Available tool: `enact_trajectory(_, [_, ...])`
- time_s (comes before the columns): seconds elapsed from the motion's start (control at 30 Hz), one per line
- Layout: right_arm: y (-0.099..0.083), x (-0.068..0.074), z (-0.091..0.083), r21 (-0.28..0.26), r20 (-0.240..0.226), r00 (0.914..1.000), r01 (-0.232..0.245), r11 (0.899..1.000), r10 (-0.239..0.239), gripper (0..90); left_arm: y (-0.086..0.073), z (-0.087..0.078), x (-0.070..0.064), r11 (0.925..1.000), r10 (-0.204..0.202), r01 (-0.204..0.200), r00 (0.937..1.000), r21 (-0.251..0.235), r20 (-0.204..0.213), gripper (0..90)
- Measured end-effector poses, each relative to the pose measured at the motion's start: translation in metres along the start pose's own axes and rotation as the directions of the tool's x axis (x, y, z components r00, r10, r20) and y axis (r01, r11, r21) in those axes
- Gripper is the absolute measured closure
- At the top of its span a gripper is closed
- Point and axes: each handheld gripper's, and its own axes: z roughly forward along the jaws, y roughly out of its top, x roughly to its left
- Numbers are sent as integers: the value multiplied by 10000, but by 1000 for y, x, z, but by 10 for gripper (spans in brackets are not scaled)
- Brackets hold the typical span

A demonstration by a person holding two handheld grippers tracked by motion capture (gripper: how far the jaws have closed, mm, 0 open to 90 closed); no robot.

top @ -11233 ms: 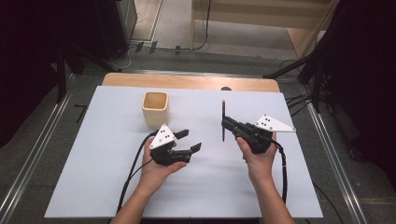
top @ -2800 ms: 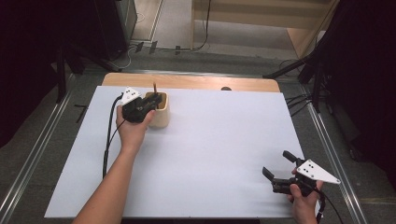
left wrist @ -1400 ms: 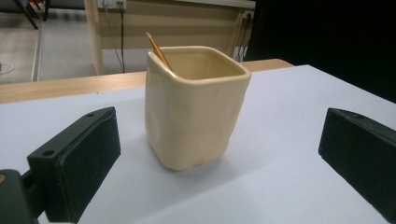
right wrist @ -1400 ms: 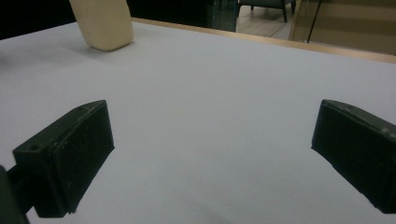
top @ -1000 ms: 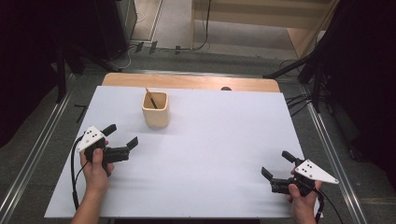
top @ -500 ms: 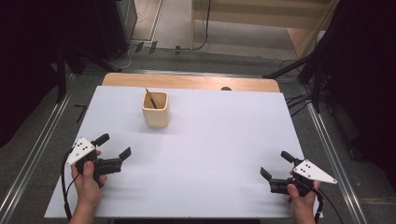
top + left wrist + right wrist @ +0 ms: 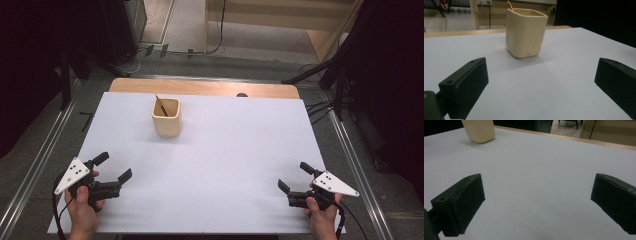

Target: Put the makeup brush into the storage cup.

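A cream square cup (image 7: 166,117) stands upright on the white table top (image 7: 225,150), toward the back and left of centre. A thin pencil-like stick (image 7: 161,105) leans inside it, its tip showing above the rim. In the left gripper view the cup (image 7: 526,32) sits ahead of the jaws, with the stick's tip (image 7: 509,5) at its rim. My left gripper (image 7: 113,167) rests open near the front left corner, nothing between its jaws. My right gripper (image 7: 295,175) rests open near the front right corner, also holding nothing. The cup's base (image 7: 479,130) appears far off in the right gripper view.
A wooden table edge (image 7: 200,87) runs along the back beyond the white sheet. Metal rails (image 7: 35,170) flank the table on both sides. Cables lie on the floor behind and at the right.
The stick that my right gripper held went into the cup by way of my left gripper. My left gripper then drew back from the cup to the front left corner. My right gripper stays at front right.
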Motion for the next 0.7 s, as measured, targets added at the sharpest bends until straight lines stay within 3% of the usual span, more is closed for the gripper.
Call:
enact_trajectory(0.3, [-1,2,1,74,-2,10000,47,10000,-47,0,-11,-21,4,9998,38,-35,9999,191,-149,0])
enact_trajectory(0.5, [-2,-1,1,83,84,10000,-46,10000,46,0,-20,-35,0,9973,417,-403,9989,622,-215,0])
enact_trajectory(0.7, [-2,-3,-3,-6,249,9996,-136,9999,136,0,-19,-56,8,9999,123,-121,9997,103,-231,0])
